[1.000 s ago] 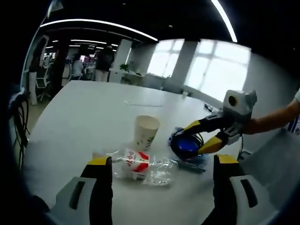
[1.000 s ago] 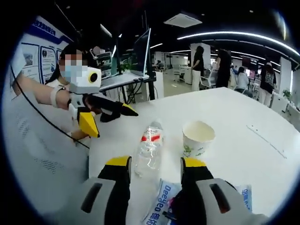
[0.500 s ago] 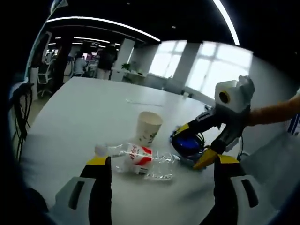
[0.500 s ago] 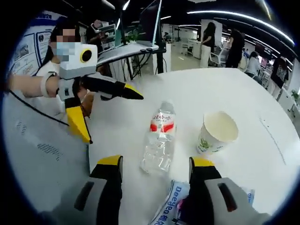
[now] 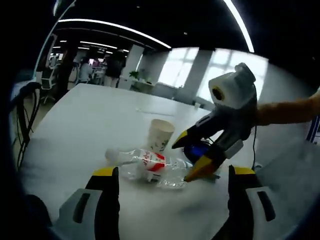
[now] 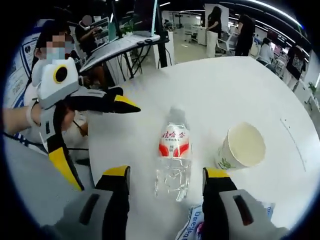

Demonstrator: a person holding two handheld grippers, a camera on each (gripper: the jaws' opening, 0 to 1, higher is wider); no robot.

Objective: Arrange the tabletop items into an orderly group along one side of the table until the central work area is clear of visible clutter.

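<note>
Your L gripper [image 5: 170, 172] is open, jaws wide apart, holding nothing, low over the white table [image 5: 85, 125]. Left to right in the left gripper view: a clear plastic bottle [image 5: 147, 167] lies on its side between and just ahead of your jaws, cap end toward the left, red/white label w/ writing too small to read. Behind it a paper cup [image 5: 160, 135] stands upright, green print on its side, not legible. Right of the cup a blue round item [image 5: 200, 150] w/ dark cables is mostly hidden by your R gripper [image 5: 192, 157], which comes in from the right, jaws spread, lower tip just beside the bottle's base end.

Right gripper view, left to right: L gripper [image 6: 95, 137] at left edge, jaws apart; bottle [image 6: 172, 152] lying lengthwise ahead, centred between your R jaws, which are apart w/ nothing in them; label shows red band and characters, can't read them. Cup [image 6: 240, 147] upright to its right, near but not touching. A blue/white packet [image 6: 192, 227] by the right jaw base, partial print "Dee…". Desks, monitors, people standing in the background office.
</note>
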